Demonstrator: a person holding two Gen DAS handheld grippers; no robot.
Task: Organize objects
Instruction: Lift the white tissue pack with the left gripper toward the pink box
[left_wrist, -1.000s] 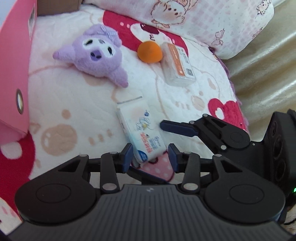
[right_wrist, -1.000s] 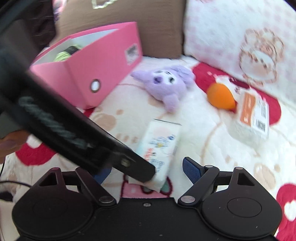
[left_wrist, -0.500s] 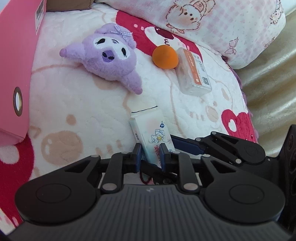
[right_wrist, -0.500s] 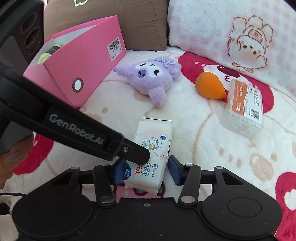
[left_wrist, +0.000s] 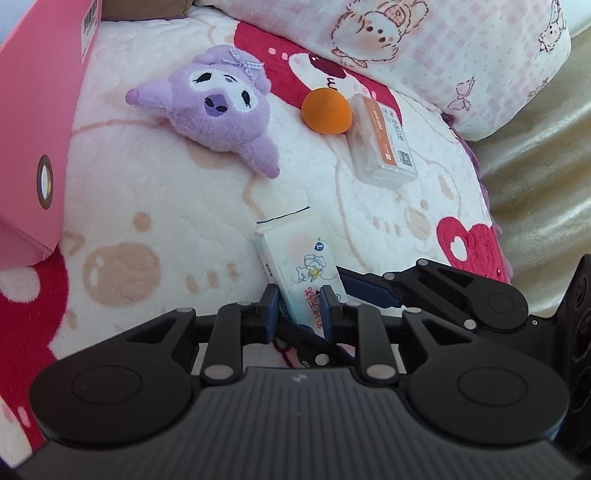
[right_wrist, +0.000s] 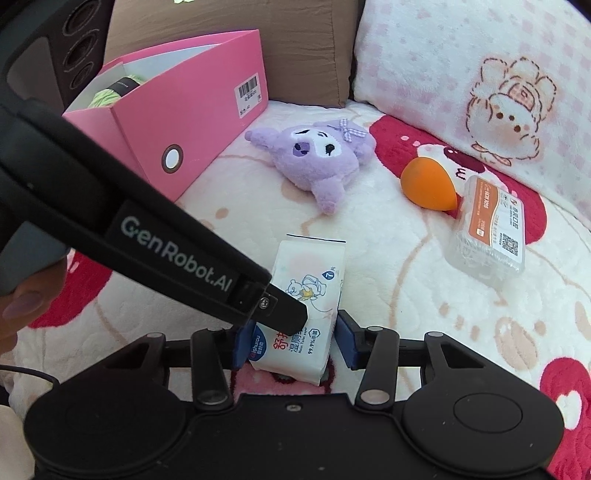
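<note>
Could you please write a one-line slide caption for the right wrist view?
Both grippers, right gripper and left gripper, clamp a wet-wipe pack on the blanket.

Left gripper clamped across the thickness of the wet-wipes pack, pads on both faces, near end of the pack. Jaws have just been closing. Right gripper comes in from the right, one blue finger alongside the pack's right edge. Ahead and left of the tool: purple plush toy. Ahead and right: orange sponge touching a clear plastic box. Far left: pink file box. All on a patterned blanket; pillow beyond.
</note>
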